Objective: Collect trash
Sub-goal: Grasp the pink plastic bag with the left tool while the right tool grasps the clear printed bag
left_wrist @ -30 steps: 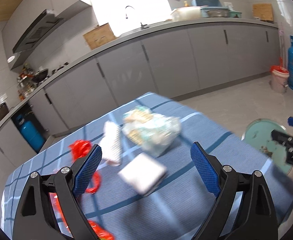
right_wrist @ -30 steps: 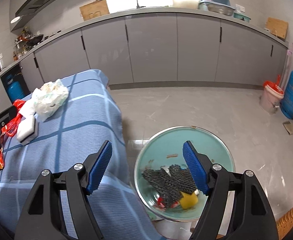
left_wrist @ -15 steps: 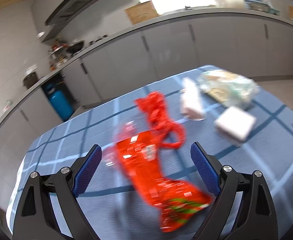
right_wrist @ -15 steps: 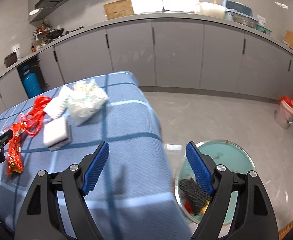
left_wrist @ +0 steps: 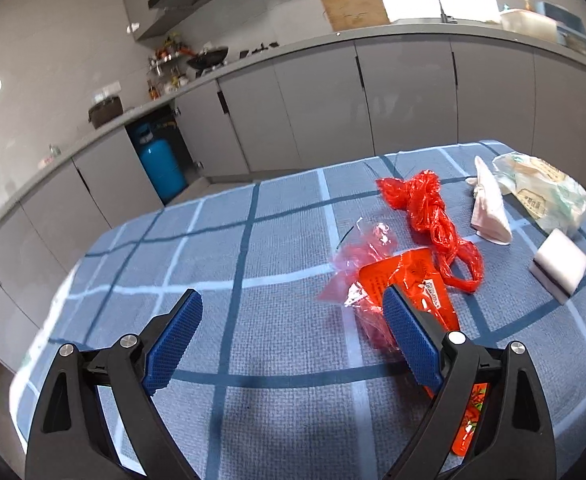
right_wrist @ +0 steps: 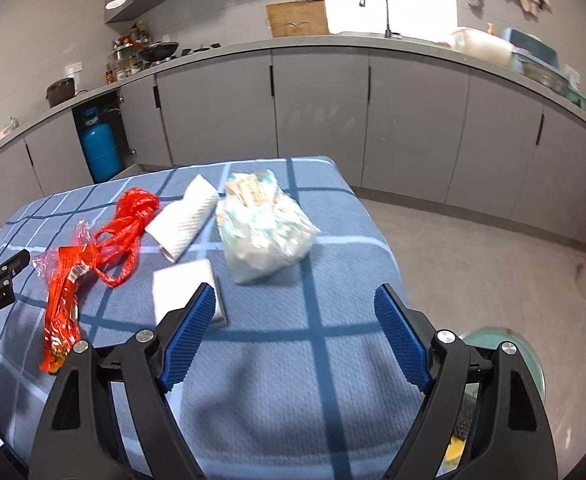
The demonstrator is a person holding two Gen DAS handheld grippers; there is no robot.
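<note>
Left gripper (left_wrist: pixel 289 336) is hovering spread wide and empty above the blue checked tablecloth (left_wrist: pixel 277 248), its right finger overlapping the red wrapper (left_wrist: pixel 409 280). Right gripper (right_wrist: pixel 295 336) is likewise hanging released, holding nothing. Red netting (right_wrist: pixel 127 226), paper towel (right_wrist: pixel 185 220), white sponge (right_wrist: pixel 183 284) and crumpled bag (right_wrist: pixel 265 232) are lying on the cloth

Both tongs (left_wrist: pixel 289 338) now over table (right_wrist: pixel 333 380).

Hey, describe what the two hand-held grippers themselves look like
Both match: the left hand-held gripper and right hand-held gripper have black angular plastic arms with triangular cutouts, silver round screw heads at the joints, and blue ribbed pads lining the fingers. No cables or sleeves show.
</note>
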